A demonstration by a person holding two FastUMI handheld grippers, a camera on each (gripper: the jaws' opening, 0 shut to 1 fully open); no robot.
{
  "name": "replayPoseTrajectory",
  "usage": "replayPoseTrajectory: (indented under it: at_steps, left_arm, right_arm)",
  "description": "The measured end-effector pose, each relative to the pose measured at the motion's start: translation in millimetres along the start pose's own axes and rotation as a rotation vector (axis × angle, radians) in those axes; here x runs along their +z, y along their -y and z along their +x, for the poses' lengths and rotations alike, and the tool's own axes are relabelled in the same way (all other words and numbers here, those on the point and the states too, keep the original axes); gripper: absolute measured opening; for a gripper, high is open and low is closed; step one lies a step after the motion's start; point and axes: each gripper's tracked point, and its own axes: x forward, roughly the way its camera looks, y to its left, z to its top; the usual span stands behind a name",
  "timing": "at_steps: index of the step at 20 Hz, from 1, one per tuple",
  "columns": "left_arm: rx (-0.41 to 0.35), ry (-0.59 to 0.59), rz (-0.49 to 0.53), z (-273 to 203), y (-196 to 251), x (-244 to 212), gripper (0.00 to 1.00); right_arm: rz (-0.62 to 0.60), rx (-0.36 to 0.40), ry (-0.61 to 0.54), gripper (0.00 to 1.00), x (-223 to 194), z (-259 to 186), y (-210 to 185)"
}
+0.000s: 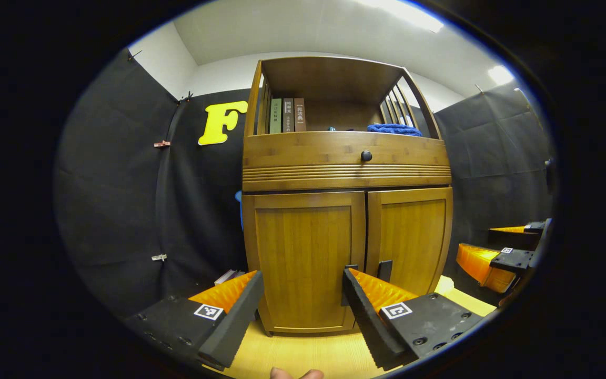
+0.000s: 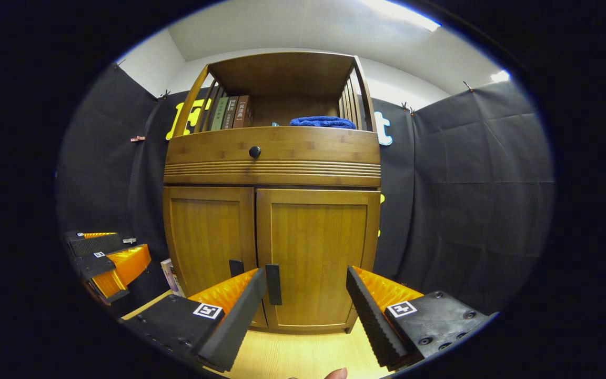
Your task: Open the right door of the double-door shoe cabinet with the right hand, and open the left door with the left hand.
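Cabinet (image 2: 271, 210) is standing ahead, both doors closed. Right gripper (image 2: 305, 300) is facing the right door (image 2: 316, 252) handle (image 2: 273, 284), left gripper (image 1: 303, 302) the left door (image 1: 303, 252); jaws wide apart, holding nothing, ready to hook handles.

Both cams sat low, near, facing the shoe cabinet (image 1: 346, 210) front; left gripper view fm its left, right gripper view fm its right; doors shared.
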Motion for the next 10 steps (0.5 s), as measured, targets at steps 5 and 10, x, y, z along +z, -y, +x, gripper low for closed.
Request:
replayPoseTrajectory:
  at_steps: [5, 10]
  left_arm:
    - [0.004, 0.000, -0.005, -0.8, -3.5, -1.2, 0.92]
    - [0.008, -0.010, -0.006, -3.0, -8.4, -6.8, 0.92]
  right_arm:
    - [0.005, 0.030, -0.009, 0.98, -4.9, 8.9, -10.4]
    - [-0.011, 0.062, -0.020, 0.98, -21.9, 39.1, -26.2]
